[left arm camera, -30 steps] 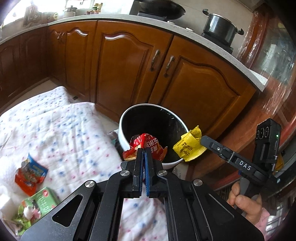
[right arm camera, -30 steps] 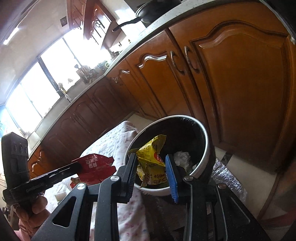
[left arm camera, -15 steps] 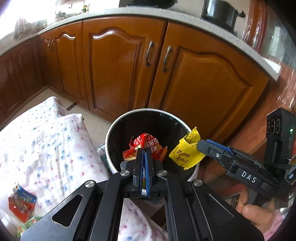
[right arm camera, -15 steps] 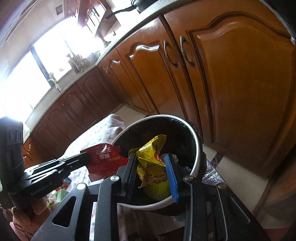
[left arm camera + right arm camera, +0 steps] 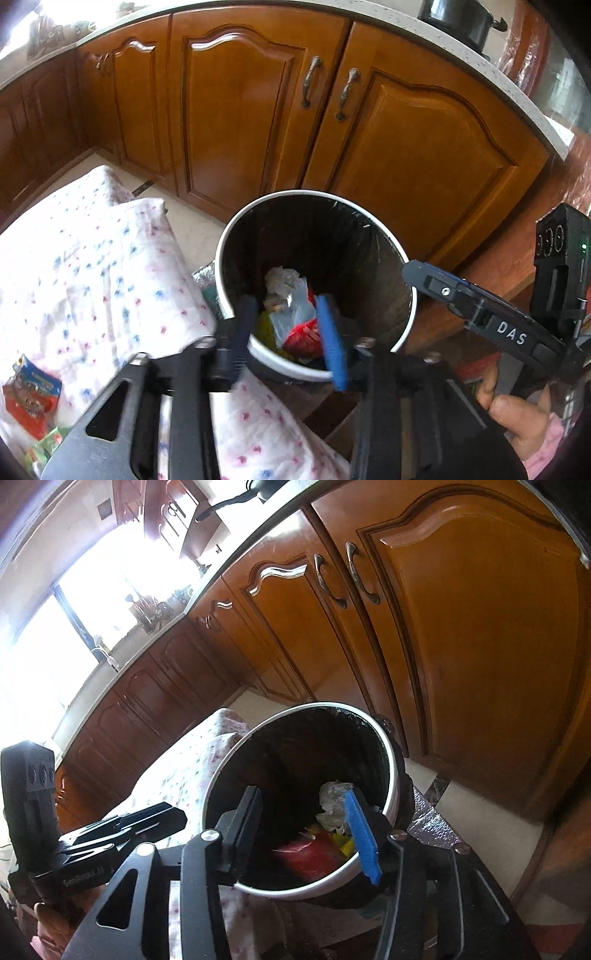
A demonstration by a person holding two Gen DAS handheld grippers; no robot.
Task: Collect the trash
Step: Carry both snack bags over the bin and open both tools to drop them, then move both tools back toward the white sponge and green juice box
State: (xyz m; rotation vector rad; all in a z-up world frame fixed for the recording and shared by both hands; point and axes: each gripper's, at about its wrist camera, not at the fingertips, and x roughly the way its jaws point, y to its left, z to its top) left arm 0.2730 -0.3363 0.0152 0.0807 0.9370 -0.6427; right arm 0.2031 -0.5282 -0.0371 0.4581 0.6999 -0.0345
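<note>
A round white bin (image 5: 236, 236) with a black liner stands on the floor by the cabinets; it also shows in the right wrist view (image 5: 391, 771). In it lie a red wrapper (image 5: 303, 338) (image 5: 310, 856), a yellow wrapper (image 5: 345, 843) and crumpled white plastic (image 5: 284, 280). My left gripper (image 5: 290, 332) is open and empty over the bin's near rim. My right gripper (image 5: 303, 830) is open and empty over the bin too, and shows at the right in the left wrist view (image 5: 413, 271).
A white dotted cloth (image 5: 92, 273) covers the surface left of the bin. A red and blue snack packet (image 5: 31, 398) and a green packet (image 5: 44, 446) lie on it at the lower left. Wooden cabinet doors (image 5: 406, 147) stand close behind the bin.
Both grippers have opened over the bin. The red wrapper has dropped from the left gripper and the yellow wrapper from the right one; both now lie in the bin.
</note>
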